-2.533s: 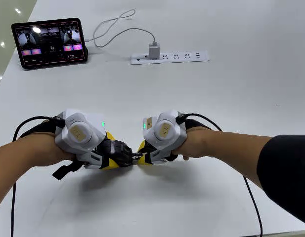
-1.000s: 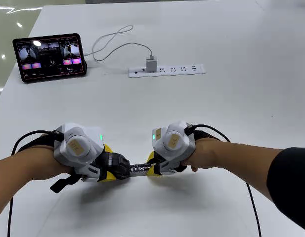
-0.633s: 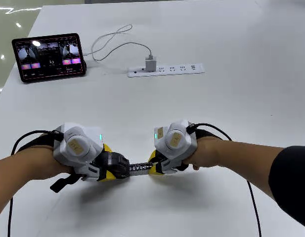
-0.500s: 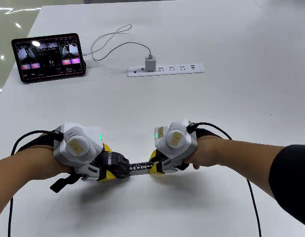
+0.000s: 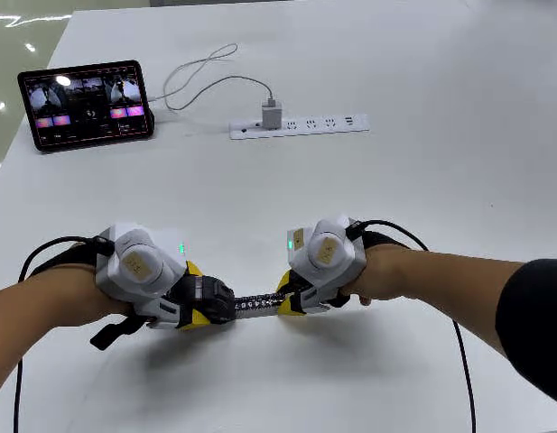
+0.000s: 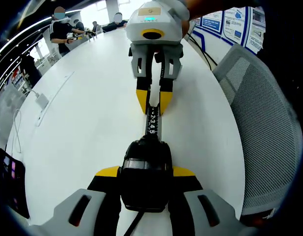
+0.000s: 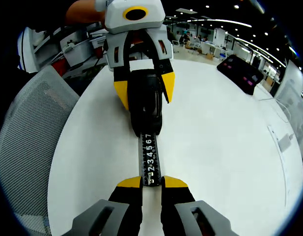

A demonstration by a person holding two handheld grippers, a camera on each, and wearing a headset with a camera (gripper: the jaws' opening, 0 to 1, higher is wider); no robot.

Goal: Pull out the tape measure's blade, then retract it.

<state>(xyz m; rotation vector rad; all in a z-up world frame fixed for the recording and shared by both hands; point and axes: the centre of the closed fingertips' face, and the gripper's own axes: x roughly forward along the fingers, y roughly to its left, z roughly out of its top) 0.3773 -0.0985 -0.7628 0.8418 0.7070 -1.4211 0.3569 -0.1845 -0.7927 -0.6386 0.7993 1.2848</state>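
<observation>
A black tape measure case (image 5: 209, 300) (image 6: 147, 169) (image 7: 145, 104) sits low over the white table (image 5: 377, 189), with my left gripper (image 5: 202, 301) (image 6: 146, 173) shut on it. Its blade (image 5: 256, 302) (image 6: 152, 123) (image 7: 149, 160), black with white numbers, runs out a short way to the right. My right gripper (image 5: 284, 303) (image 7: 148, 182) is shut on the blade's end. In the left gripper view the right gripper (image 6: 152, 101) faces me across the blade. In the right gripper view the left gripper (image 7: 144, 93) holds the case straight ahead.
A tablet (image 5: 86, 91) with a lit screen stands at the table's back left. A white power strip (image 5: 301, 124) with a plugged charger (image 5: 271, 115) and cable lies behind the grippers. Black cables trail from both grippers. A mesh chair (image 6: 271, 147) stands beside the table.
My right gripper has moved rightward, away from the left one, and the blade showing between them has grown longer. The left gripper and the case have stayed in place.
</observation>
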